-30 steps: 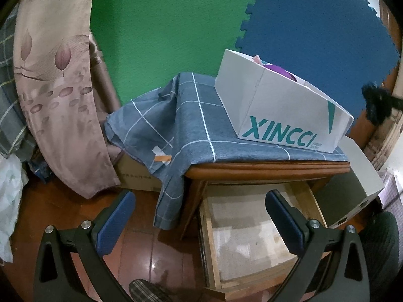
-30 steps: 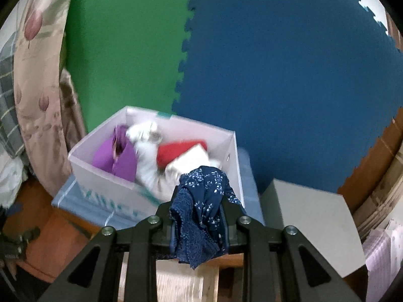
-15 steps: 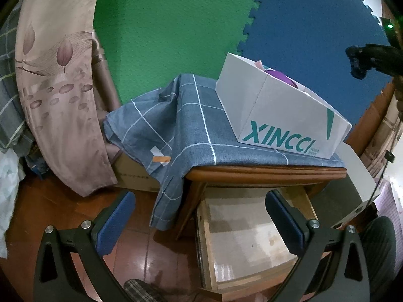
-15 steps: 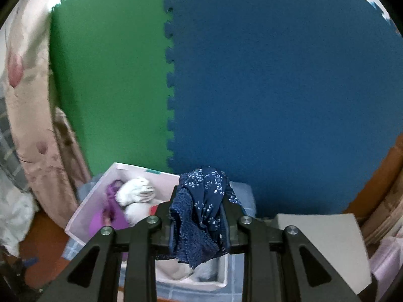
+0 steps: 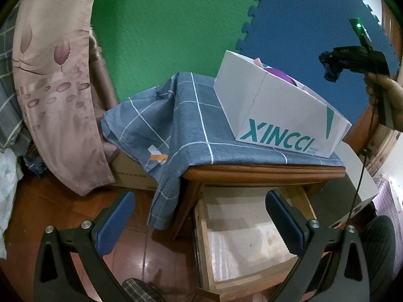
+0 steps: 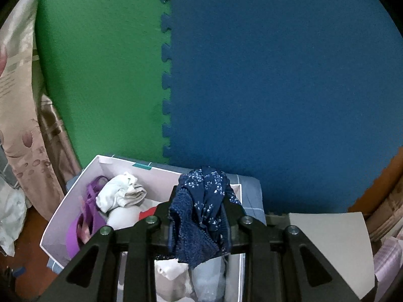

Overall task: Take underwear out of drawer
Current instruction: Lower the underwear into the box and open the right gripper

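Navy underwear (image 6: 201, 209) with small white flowers and a lace edge hangs bunched between the fingers of my right gripper (image 6: 201, 195), which is shut on it. It hovers above the near right part of a white XINCCI box (image 6: 75, 216) holding white (image 6: 121, 196), purple (image 6: 85, 214) and red (image 6: 148, 212) garments. In the left wrist view that gripper (image 5: 332, 68) is up at the right, above the box (image 5: 277, 115), in a person's hand (image 5: 385, 93). My left gripper (image 5: 199, 209) stands open over the pulled-out wooden drawer (image 5: 241, 234), whose paper-lined floor shows bare.
A blue checked cloth (image 5: 176, 125) drapes the wooden nightstand (image 5: 252, 173) under the box. A beige curtain (image 5: 55, 88) and a cardboard box (image 5: 131, 171) are to the left, a grey-white box (image 6: 327, 246) to the right. Green and blue foam mats line the wall.
My right gripper has carried the navy underwear up and leftward, over the white box. The left gripper has stayed over the drawer.
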The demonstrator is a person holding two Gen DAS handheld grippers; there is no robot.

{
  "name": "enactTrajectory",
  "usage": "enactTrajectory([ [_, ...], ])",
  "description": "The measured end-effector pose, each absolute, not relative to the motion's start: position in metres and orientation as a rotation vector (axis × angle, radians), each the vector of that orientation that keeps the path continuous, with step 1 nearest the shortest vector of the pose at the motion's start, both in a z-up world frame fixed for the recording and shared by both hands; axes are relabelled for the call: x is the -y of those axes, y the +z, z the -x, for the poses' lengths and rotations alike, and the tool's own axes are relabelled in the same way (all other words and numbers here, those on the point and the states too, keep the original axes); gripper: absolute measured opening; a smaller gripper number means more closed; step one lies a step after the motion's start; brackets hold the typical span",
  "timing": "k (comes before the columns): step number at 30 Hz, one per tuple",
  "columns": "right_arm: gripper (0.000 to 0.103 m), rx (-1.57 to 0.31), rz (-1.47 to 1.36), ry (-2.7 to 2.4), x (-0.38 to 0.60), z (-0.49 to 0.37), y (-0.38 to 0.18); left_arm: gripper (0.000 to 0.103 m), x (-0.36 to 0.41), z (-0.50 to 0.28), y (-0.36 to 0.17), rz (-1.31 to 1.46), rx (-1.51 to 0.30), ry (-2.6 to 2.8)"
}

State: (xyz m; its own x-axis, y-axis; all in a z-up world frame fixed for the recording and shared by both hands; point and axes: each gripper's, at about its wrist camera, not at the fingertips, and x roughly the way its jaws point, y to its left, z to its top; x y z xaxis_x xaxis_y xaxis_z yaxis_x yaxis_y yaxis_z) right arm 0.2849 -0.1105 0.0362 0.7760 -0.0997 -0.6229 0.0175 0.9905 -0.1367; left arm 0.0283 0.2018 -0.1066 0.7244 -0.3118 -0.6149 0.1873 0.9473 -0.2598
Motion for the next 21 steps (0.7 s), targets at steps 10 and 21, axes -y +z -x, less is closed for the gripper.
enactTrajectory([
  [10,0.029,-0.749,0.043,-0.113,0.125,-0.327,-0.004,0.102,-0.198,-0.030,-0.110,0.184,-0.719,-0.290],
  [21,0.029,-0.792,-0.040,-0.136,0.127,-0.343,-0.037,0.102,-0.197,-0.033,-0.114,0.173,-0.743,-0.281],
])
